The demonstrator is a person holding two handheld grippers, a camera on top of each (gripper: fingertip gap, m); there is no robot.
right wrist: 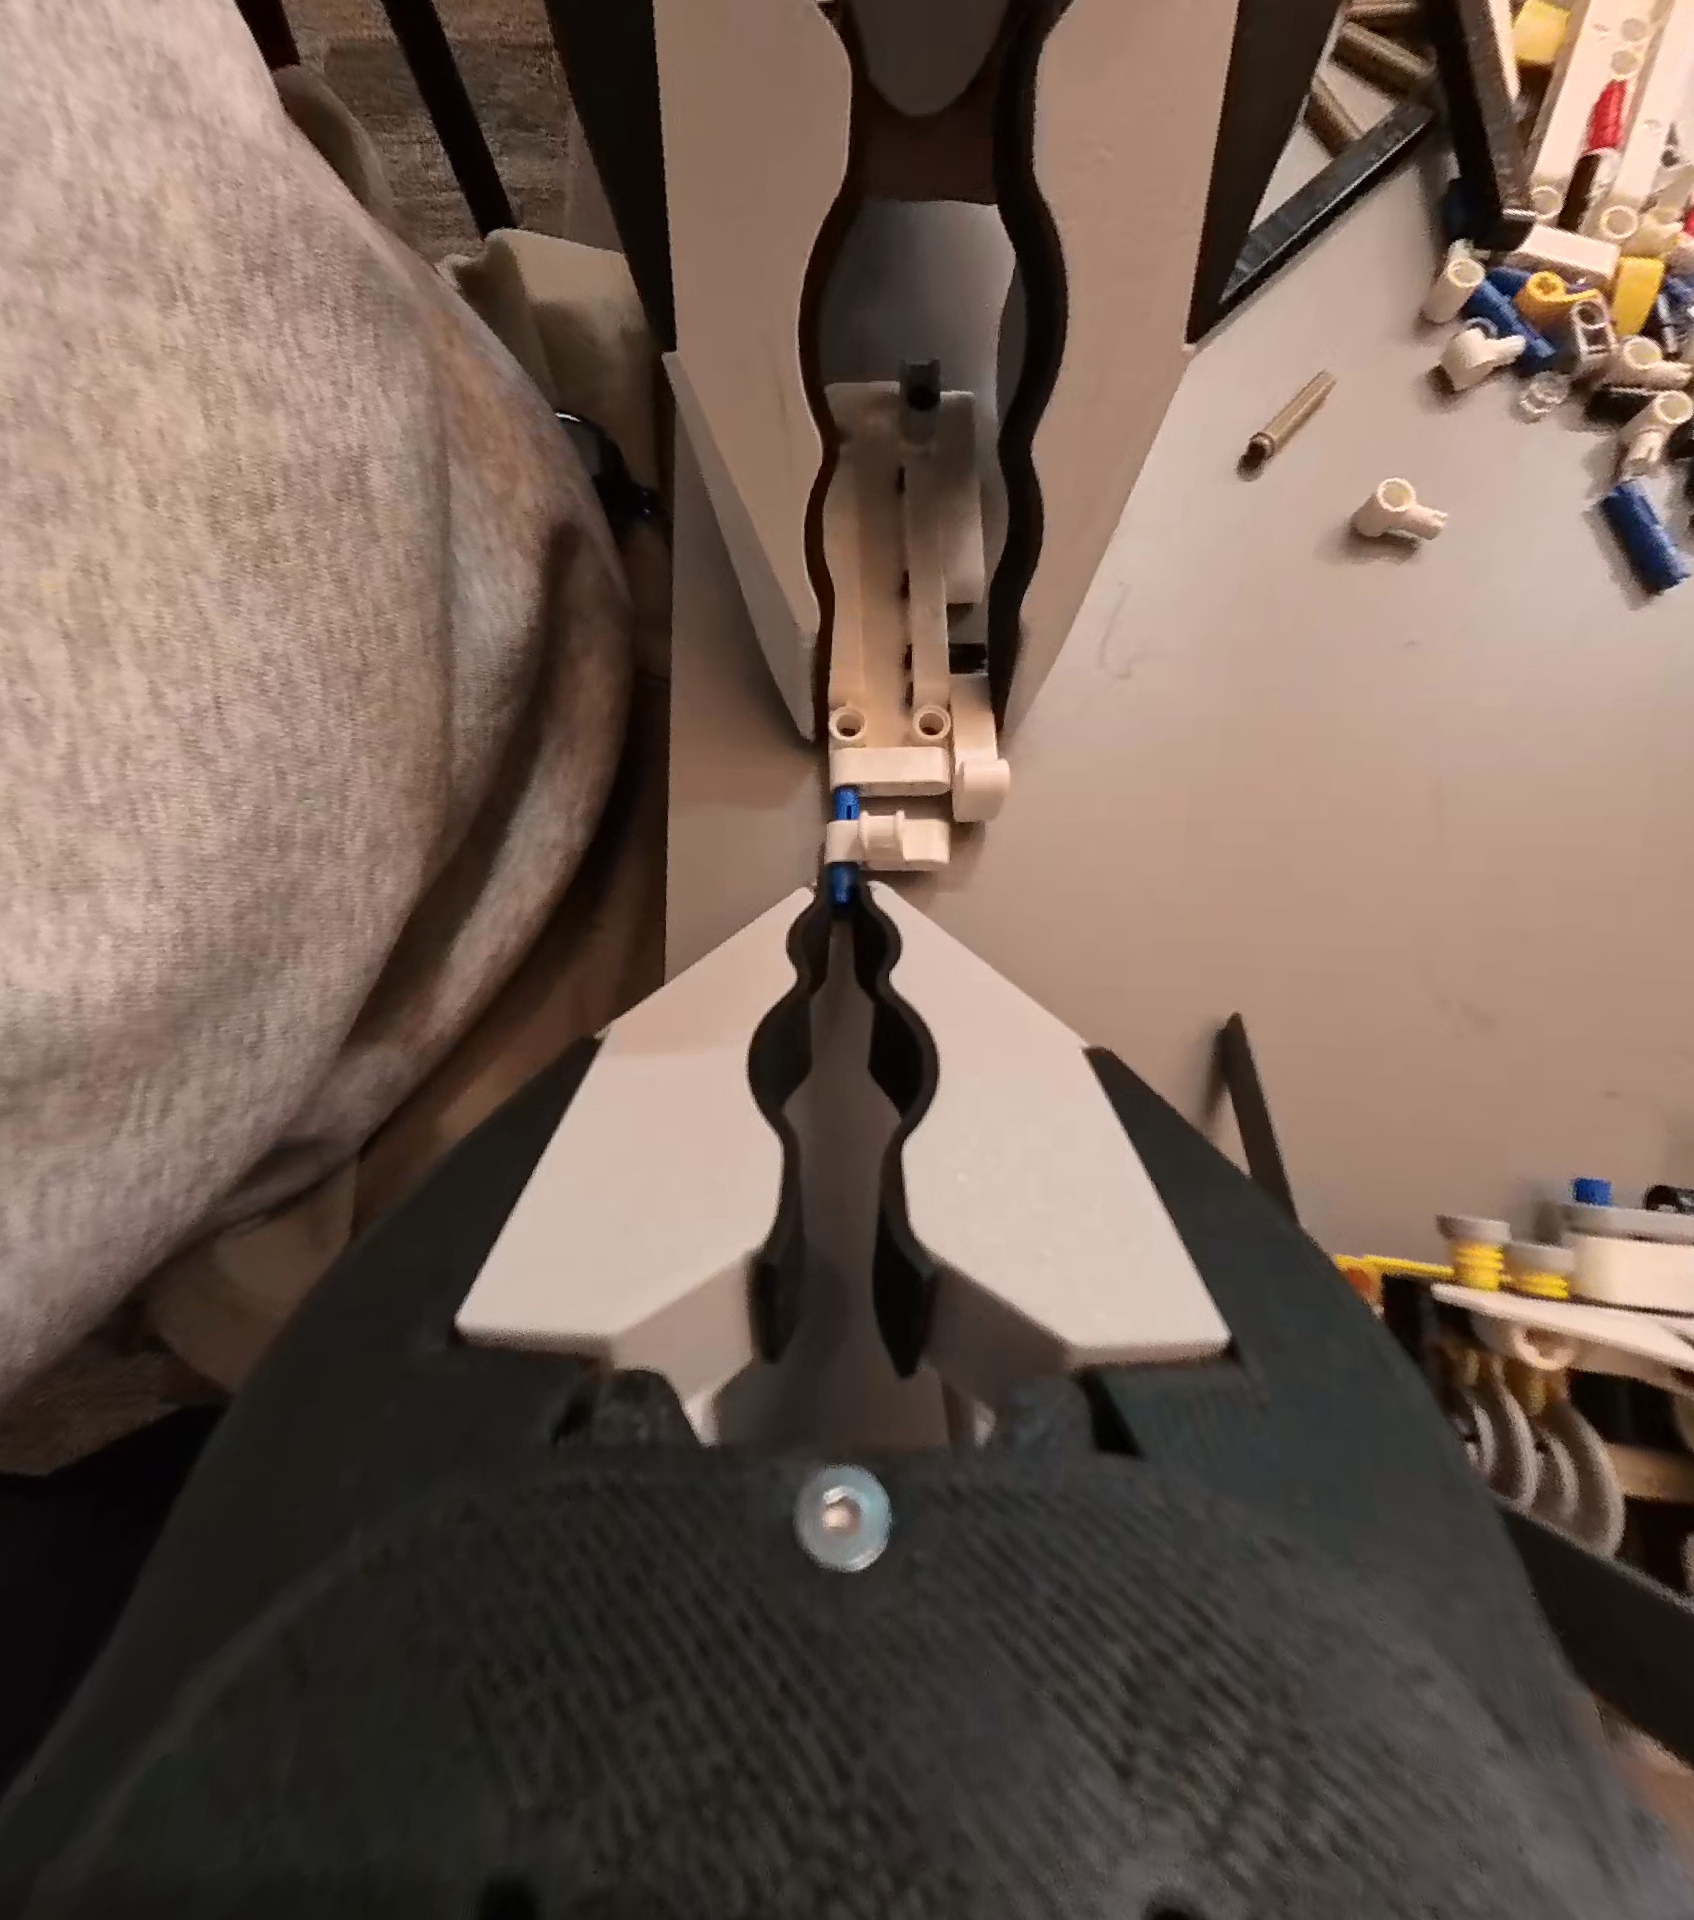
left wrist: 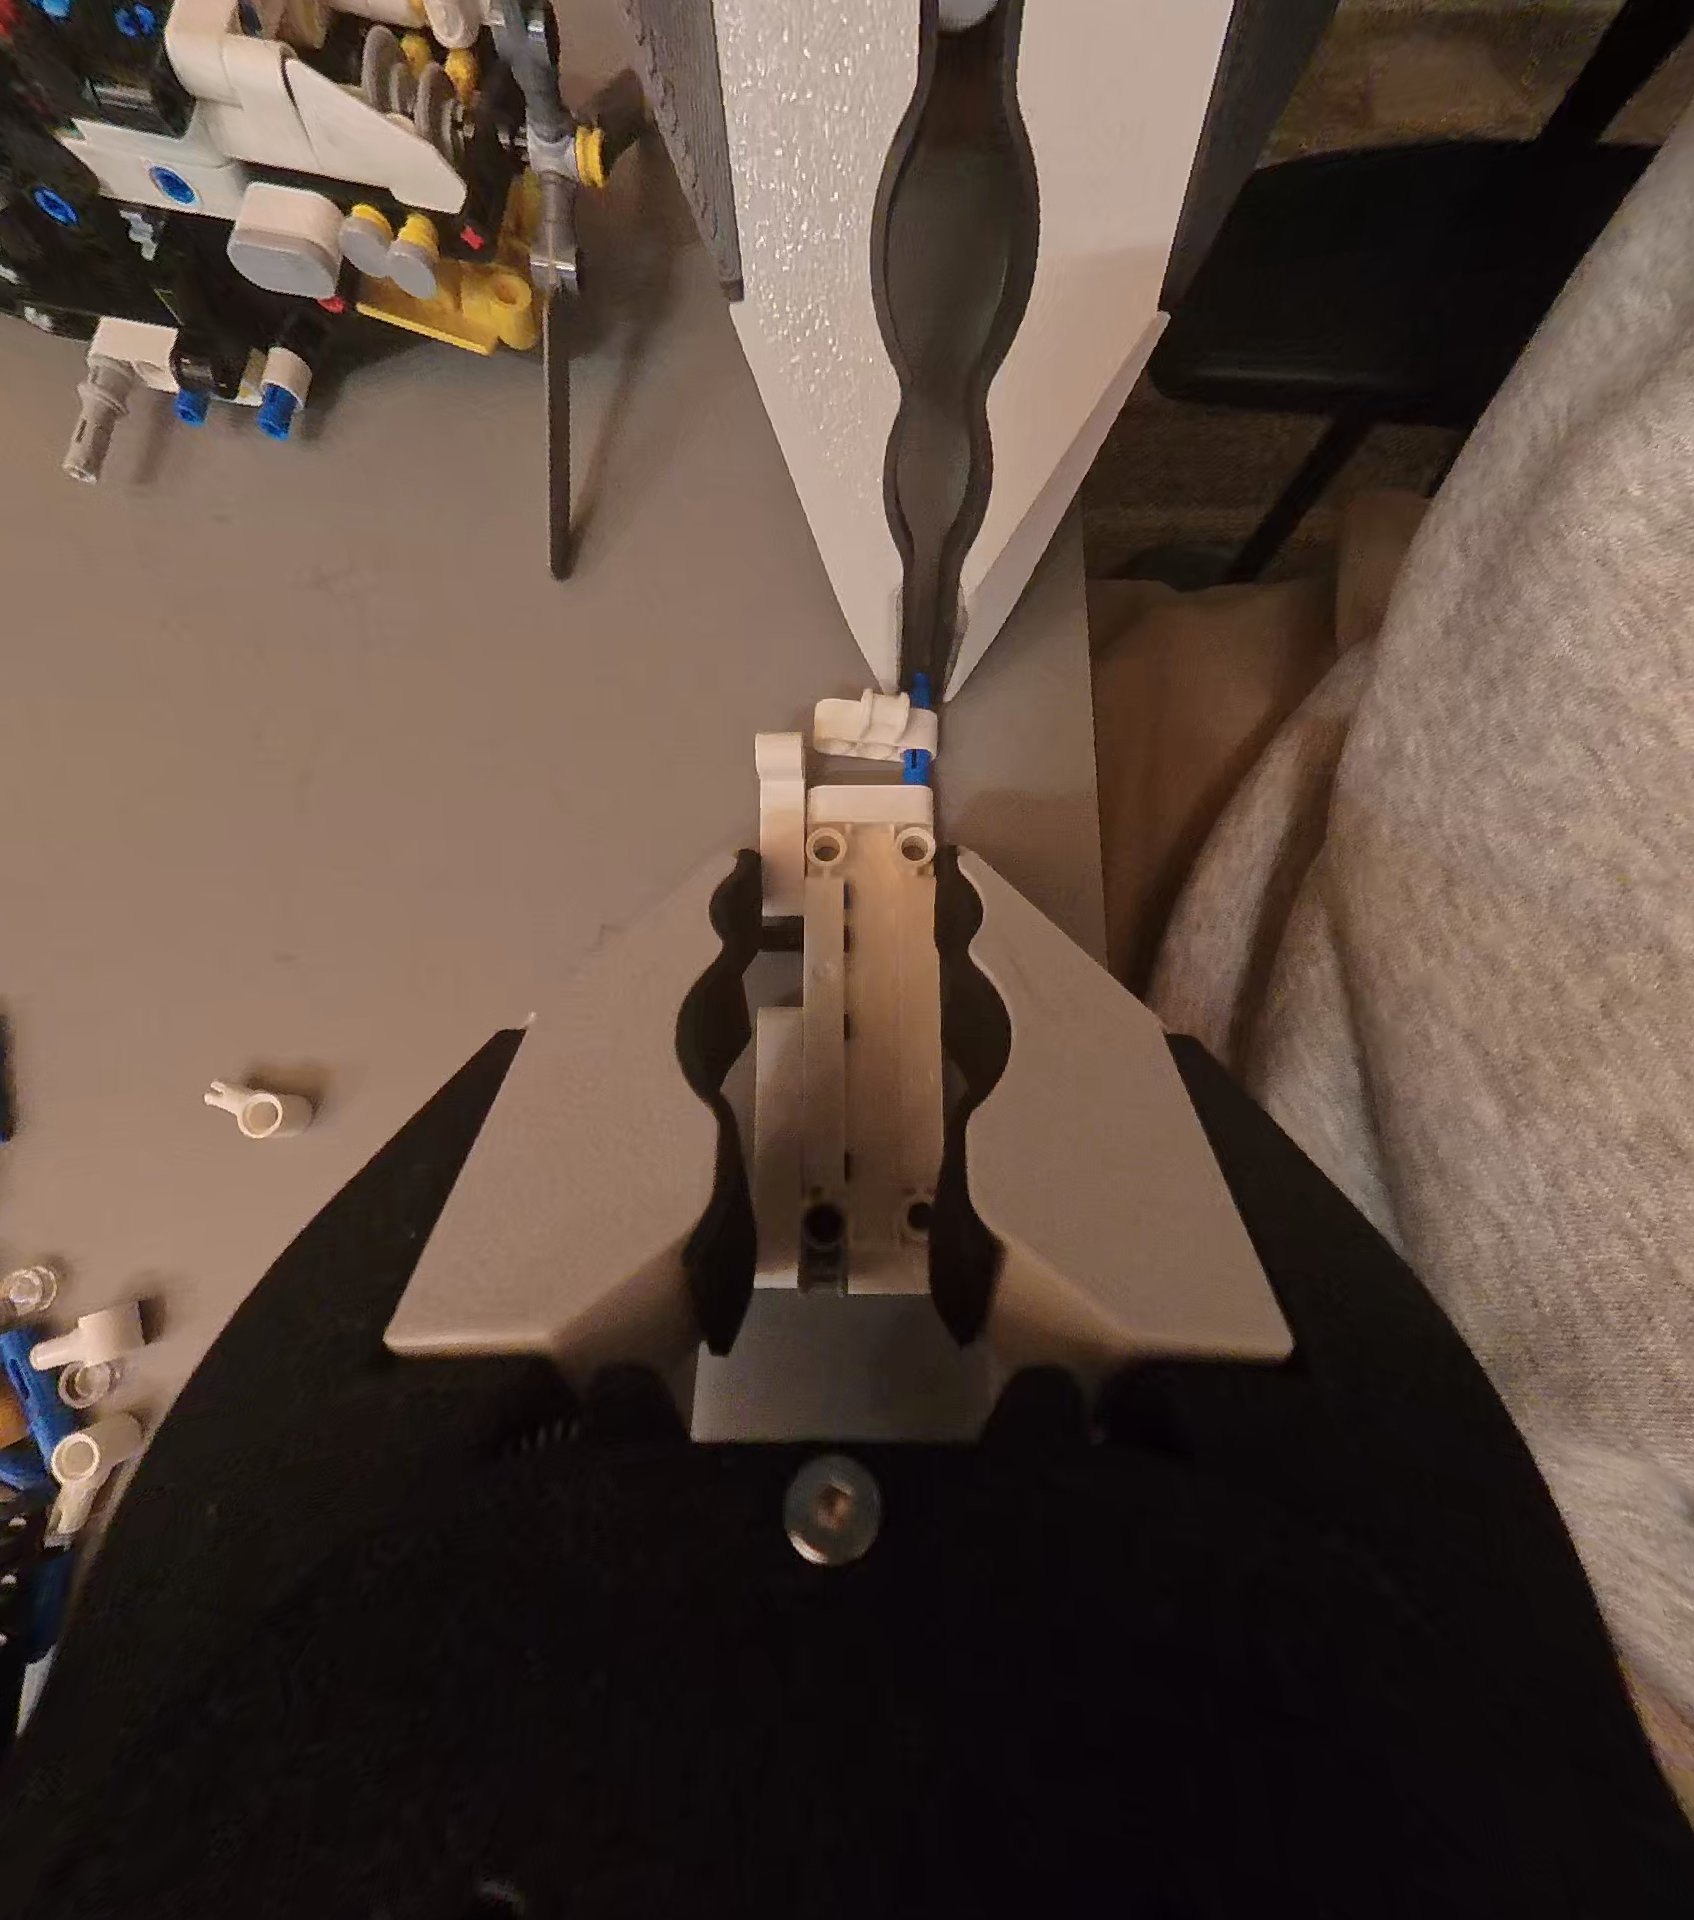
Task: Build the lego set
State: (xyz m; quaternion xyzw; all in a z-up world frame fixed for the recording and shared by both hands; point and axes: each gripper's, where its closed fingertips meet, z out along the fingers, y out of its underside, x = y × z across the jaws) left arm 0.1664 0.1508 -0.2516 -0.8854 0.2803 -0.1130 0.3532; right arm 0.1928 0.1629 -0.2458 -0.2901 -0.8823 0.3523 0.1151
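Over a grey tabletop (left wrist: 303, 727) strewn with loose parts, the left gripper (left wrist: 838, 862) clamps the white sub-assembly (left wrist: 869, 1039) between its fingers while the right gripper (right wrist: 841, 914), pinching a blue pin (right wrist: 838, 888) carrying a white connector (right wrist: 890, 842) just beyond its fingertips, should push straight, pin aligned with the hole.

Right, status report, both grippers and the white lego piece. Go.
Left gripper shut on white lego subassembly. Right gripper shut on blue pin, white connector riding it, nose to nose with the subassembly. Nothing between them.
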